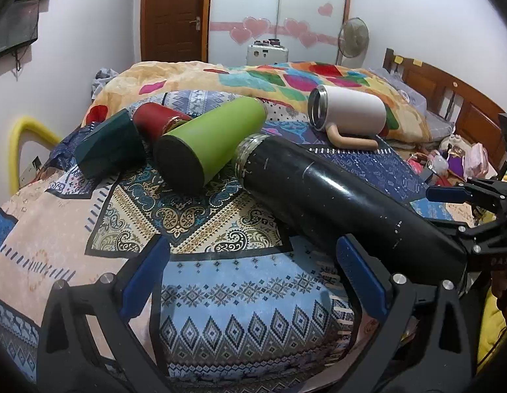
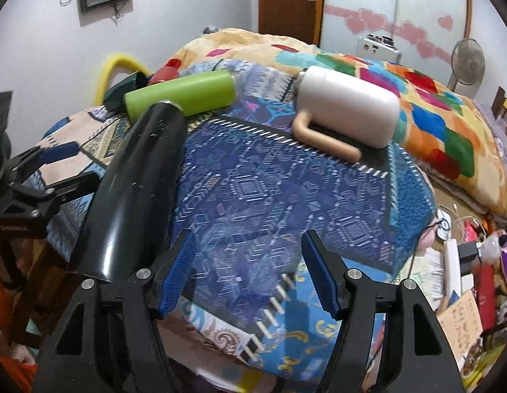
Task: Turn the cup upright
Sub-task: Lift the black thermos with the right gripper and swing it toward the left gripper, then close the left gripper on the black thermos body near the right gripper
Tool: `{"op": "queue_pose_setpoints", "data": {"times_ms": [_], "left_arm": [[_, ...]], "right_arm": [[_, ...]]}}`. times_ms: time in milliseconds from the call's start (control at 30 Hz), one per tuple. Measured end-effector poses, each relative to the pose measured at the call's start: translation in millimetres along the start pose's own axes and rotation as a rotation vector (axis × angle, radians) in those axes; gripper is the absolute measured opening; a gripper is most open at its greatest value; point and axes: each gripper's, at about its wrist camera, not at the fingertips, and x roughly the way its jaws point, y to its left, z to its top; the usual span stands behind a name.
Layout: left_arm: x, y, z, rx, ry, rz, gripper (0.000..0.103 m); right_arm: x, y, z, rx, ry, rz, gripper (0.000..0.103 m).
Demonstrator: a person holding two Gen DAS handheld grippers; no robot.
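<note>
Several cups lie on their sides on the patterned bedspread: a long black flask (image 1: 335, 193) (image 2: 135, 177), a green tumbler (image 1: 207, 144) (image 2: 181, 98), a red cup (image 1: 158, 121) (image 2: 163, 73), a dark green cup (image 1: 112, 145) (image 2: 125, 88), and a white mug (image 1: 351, 111) (image 2: 348, 106) with a tan handle. My left gripper (image 1: 250, 262) is open and empty, just left of the black flask's base. My right gripper (image 2: 248, 258) is open and empty, to the right of the flask and short of the white mug.
A colourful quilt (image 1: 286, 78) is heaped behind the cups. A wooden headboard (image 1: 449, 98) and clutter (image 2: 466, 262) lie to the right. A yellow rail (image 1: 21, 137) stands at the left bed edge. A fan (image 1: 353, 37) and door (image 1: 174, 13) are behind.
</note>
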Motion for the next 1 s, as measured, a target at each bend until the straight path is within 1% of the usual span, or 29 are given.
{"op": "queue_pose_setpoints", "data": {"times_ms": [100,200,300,367,467,700,833,933,1000], "left_arm": [[2.2,0.4,1.1,0.011,0.007,-0.004,0.103],[7.3,2.4,5.6,0.024,0.024,-0.012,0.103],[11.5,-1.4,11.9,0.078,0.031,0.000,0.103],[10.3,-2.4,14.3,0.099,0.020,0.009,0.103],[10.2,1.7,20.0,0.101,0.014,0.018,0.103],[8.3,10.2,26.6,0.104,0.025,0.036,0.103],[-1.9,7.9,28.6,0.097,0.020,0.022,0.103],[-8.5,0.2,31.7,0.106,0.008,0.009,0.103],[-9.0,-7.4,35.8,0.114,0.015,-0.005,0.103]], "right_arm": [[-3.4,3.3,-1.5,-0.009,-0.018,-0.010,0.064],[-5.2,4.9,-2.4,0.007,-0.033,0.011,0.064],[-6.3,11.3,-4.4,0.010,-0.049,0.028,0.064],[-6.8,16.8,-5.0,0.002,-0.058,0.034,0.064],[-6.0,25.8,-4.9,-0.019,-0.075,0.008,0.063],[-1.1,31.2,-4.7,0.038,-0.101,0.074,0.063],[-1.4,34.5,-5.1,0.037,-0.114,0.058,0.064],[-6.3,26.9,-3.6,0.063,-0.138,0.045,0.064],[-11.4,19.9,-2.0,0.092,-0.159,0.046,0.065]]}}
